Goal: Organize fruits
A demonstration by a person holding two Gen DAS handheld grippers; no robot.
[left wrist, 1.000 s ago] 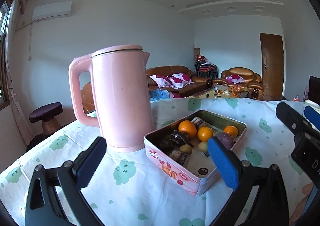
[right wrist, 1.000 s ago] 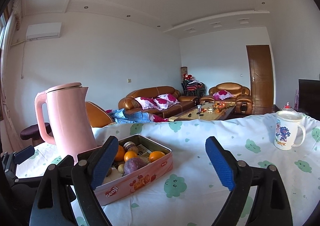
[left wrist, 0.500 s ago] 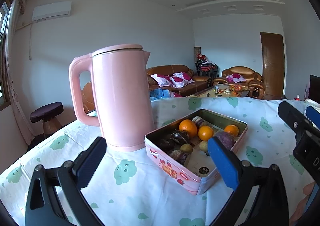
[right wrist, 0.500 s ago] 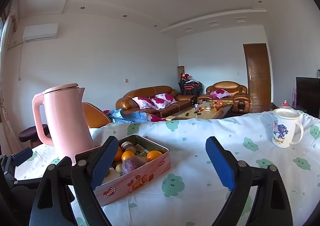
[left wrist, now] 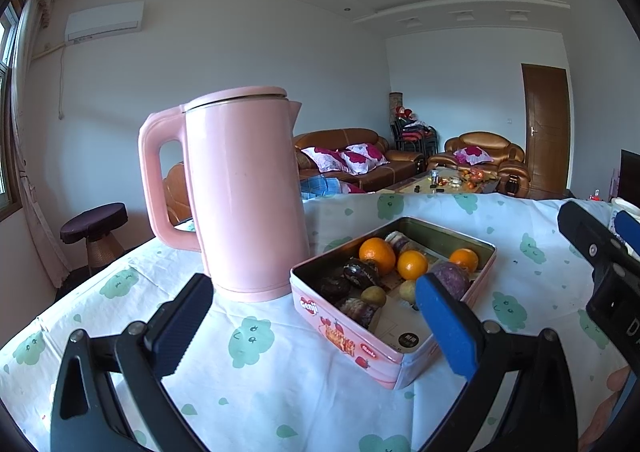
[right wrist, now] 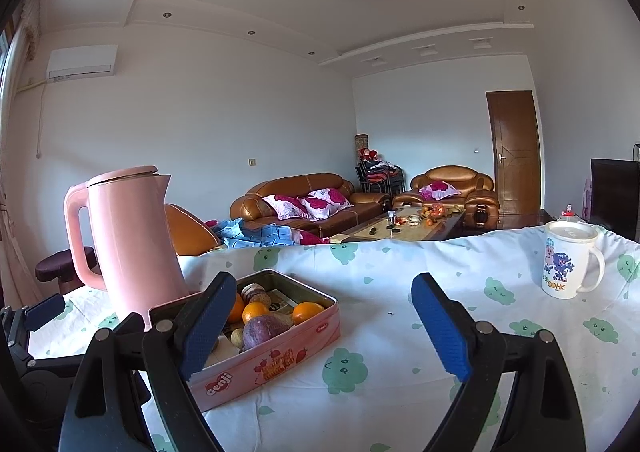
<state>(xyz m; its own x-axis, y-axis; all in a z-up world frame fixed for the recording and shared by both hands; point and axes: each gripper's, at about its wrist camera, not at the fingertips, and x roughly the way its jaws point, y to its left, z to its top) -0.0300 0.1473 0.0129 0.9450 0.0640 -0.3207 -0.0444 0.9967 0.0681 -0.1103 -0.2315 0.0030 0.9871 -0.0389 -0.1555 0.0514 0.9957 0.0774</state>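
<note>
Both hand-held grippers, left (left wrist: 312,316) and right (right wrist: 320,320), gape empty; pinch the round, roll-prone oranges (left wrist: 412,264) gently across their middles

1. The tin (left wrist: 400,348) sits on the table (right wrist: 400,292).
2. The kettle (left wrist: 244,191) stands just left of the tin, slightly behind.
3. The fruit (left wrist: 412,264) lies in the tin.
4. The mug (right wrist: 568,260) stands well right of the tin.

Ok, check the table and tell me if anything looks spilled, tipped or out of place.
Nothing is spilled or tipped. The pink kettle and the white mug stand upright. The only oddity: the pink tin sits askew on the tablecloth, with oranges jumbled among purple and dark fruits rather than sorted.
</note>
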